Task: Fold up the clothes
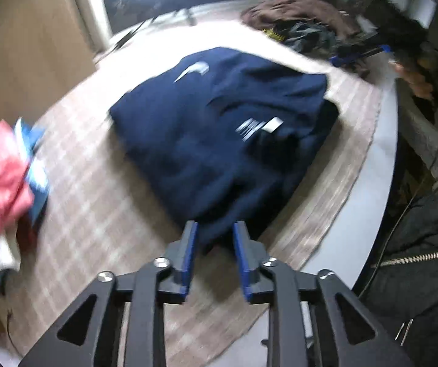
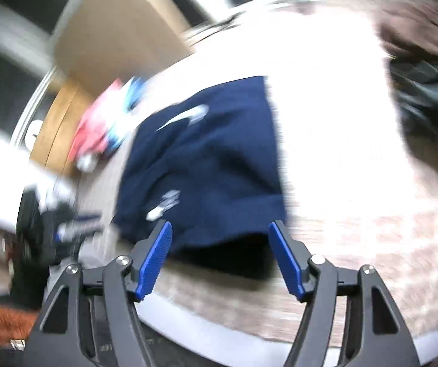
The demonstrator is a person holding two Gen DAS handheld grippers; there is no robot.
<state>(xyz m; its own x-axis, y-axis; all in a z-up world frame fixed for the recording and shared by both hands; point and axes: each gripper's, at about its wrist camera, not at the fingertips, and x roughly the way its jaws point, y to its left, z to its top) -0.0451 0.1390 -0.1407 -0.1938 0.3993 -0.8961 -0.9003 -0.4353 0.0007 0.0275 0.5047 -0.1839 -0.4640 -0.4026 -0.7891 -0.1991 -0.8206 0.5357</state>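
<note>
A navy garment [image 1: 219, 134] with a white swoosh lies partly folded on the beige checked cloth [image 1: 96, 189]; it also shows in the right wrist view [image 2: 209, 168]. My left gripper [image 1: 214, 229] is open, its blue pads at the garment's near edge with nothing between them. My right gripper [image 2: 220, 229] is wide open just short of the garment's near edge, empty. The right gripper also shows far right in the left wrist view [image 1: 359, 53]. Both views are motion-blurred.
A pink, blue and white pile of clothes [image 1: 1, 189] sits at the left; it shows too in the right wrist view [image 2: 105, 125]. A brown and dark heap [image 1: 298, 21] lies at the far right. The table's white rim [image 1: 381, 159] curves along the right.
</note>
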